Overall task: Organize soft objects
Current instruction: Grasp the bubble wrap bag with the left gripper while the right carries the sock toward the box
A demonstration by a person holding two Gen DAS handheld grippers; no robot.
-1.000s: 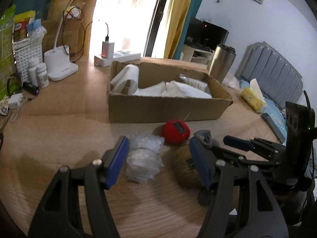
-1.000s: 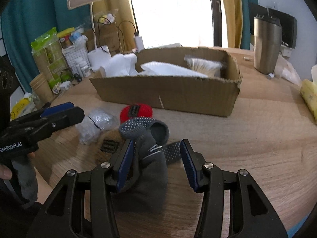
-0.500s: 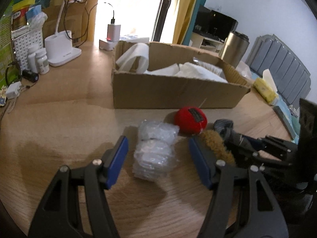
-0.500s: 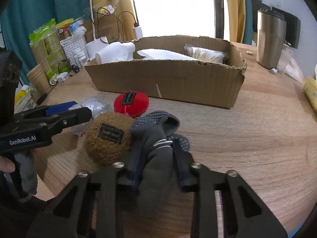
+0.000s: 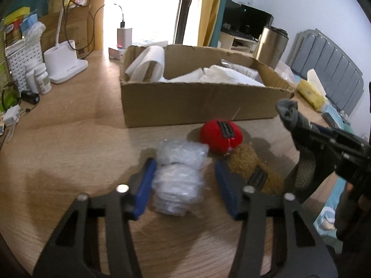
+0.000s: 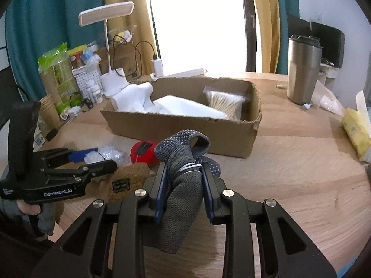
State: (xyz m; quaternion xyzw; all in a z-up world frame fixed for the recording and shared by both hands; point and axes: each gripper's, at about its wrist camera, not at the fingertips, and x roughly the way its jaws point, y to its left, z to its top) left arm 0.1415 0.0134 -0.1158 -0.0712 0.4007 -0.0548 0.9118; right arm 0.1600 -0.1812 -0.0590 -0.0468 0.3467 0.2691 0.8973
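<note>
My right gripper (image 6: 184, 180) is shut on a grey dotted sock bundle (image 6: 180, 185) and holds it above the table, in front of the cardboard box (image 6: 185, 129). My left gripper (image 5: 183, 180) is open, its jaws on either side of a clear plastic packet of white pads (image 5: 178, 180) that lies on the table. A red plush ball (image 5: 221, 136) and a brown plush ball (image 5: 252, 171) lie just right of the packet. The box holds white soft items (image 6: 185, 108) and a bag of cotton swabs (image 6: 225, 102).
A white desk lamp (image 5: 67, 67), bottles (image 5: 39, 78) and a white basket (image 5: 20, 60) stand at the left. A steel tumbler (image 6: 303, 69) stands right of the box. A yellow tissue pack (image 6: 357, 132) lies at the right table edge.
My right gripper has shut on the grey sock and lifted it off the table. My left gripper has moved forward, so its jaws now flank the plastic packet.
</note>
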